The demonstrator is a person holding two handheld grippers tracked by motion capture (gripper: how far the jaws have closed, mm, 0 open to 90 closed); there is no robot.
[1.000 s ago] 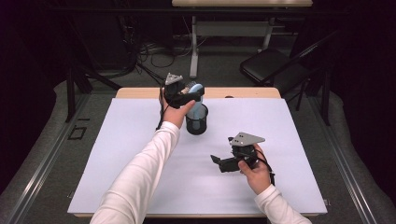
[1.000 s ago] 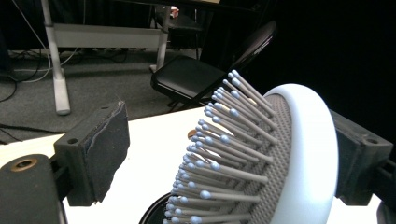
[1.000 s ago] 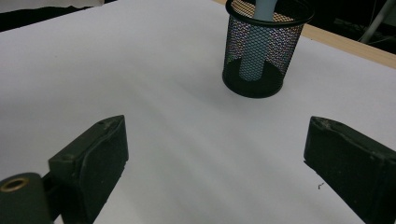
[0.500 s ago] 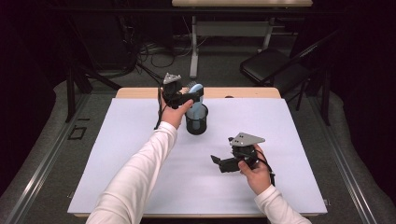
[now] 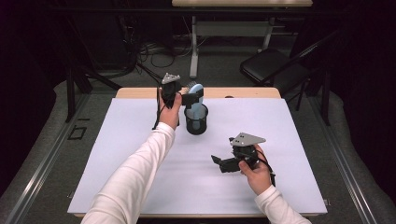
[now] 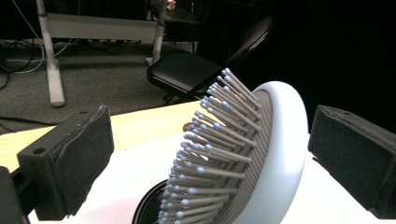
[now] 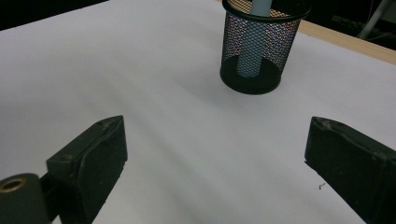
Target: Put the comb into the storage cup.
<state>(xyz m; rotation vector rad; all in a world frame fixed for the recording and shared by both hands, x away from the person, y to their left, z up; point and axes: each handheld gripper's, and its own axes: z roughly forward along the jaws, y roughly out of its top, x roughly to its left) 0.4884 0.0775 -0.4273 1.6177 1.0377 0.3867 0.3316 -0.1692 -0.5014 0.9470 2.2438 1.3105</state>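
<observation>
A light blue hairbrush (image 5: 197, 109) stands handle-down in a black mesh cup (image 5: 196, 122) at the back middle of the white table. My left gripper (image 5: 193, 94) is level with the brush head, one jaw on each side. Its jaws have just been opening. In the left gripper view (image 6: 212, 161) the bristled head (image 6: 261, 154) leans between the pads with a gap on both sides. My right gripper (image 5: 219, 163) rests low on the table to the right, open and empty. It faces the cup (image 7: 254, 51), where the handle (image 7: 250, 58) shows through the mesh.
The white sheet (image 5: 289, 140) covers the table, with a wooden strip (image 5: 243, 92) along the far edge. Beyond it a black folding chair (image 5: 271, 65) and a desk frame (image 5: 194, 46) stand on the floor, with cables nearby.
The left gripper's jaws have spread away from the brush head, which stays standing in the cup. Neither hand has shifted.
</observation>
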